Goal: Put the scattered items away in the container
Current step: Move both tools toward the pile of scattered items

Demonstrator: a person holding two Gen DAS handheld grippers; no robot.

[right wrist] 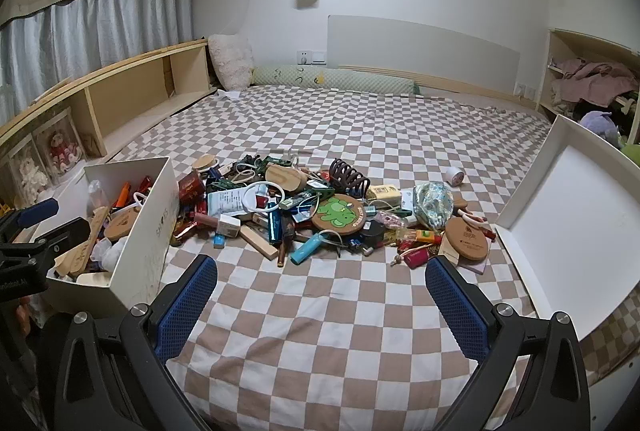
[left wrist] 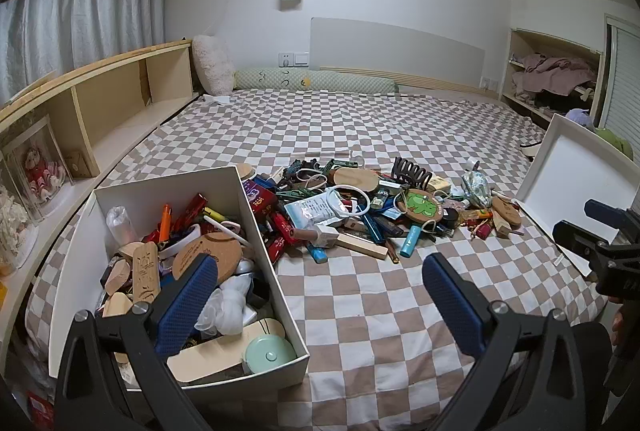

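Observation:
A heap of small items [left wrist: 360,207] [right wrist: 320,207] lies scattered across the checked bedspread: a frog coaster [right wrist: 338,217], a dark hair claw [right wrist: 350,175], a blue tube [right wrist: 306,249], wooden blocks. A white box [left wrist: 276,259] [right wrist: 156,215] at the left holds several items, among them a cork coaster [left wrist: 208,255] and a mint round tin [left wrist: 268,355]. My left gripper [left wrist: 320,295] hangs open over the box's right wall, its left finger above the contents. My right gripper [right wrist: 320,303] stands open over bare bedspread in front of the heap. Nothing sits between either pair of pads.
The white box lid [right wrist: 580,227] [left wrist: 576,183] leans at the bed's right edge. A wooden shelf [left wrist: 120,103] with boxed dolls runs along the left. A long green pillow [right wrist: 332,79] and a headboard stand at the back. Clothes fill a cubby [right wrist: 592,79] at the right.

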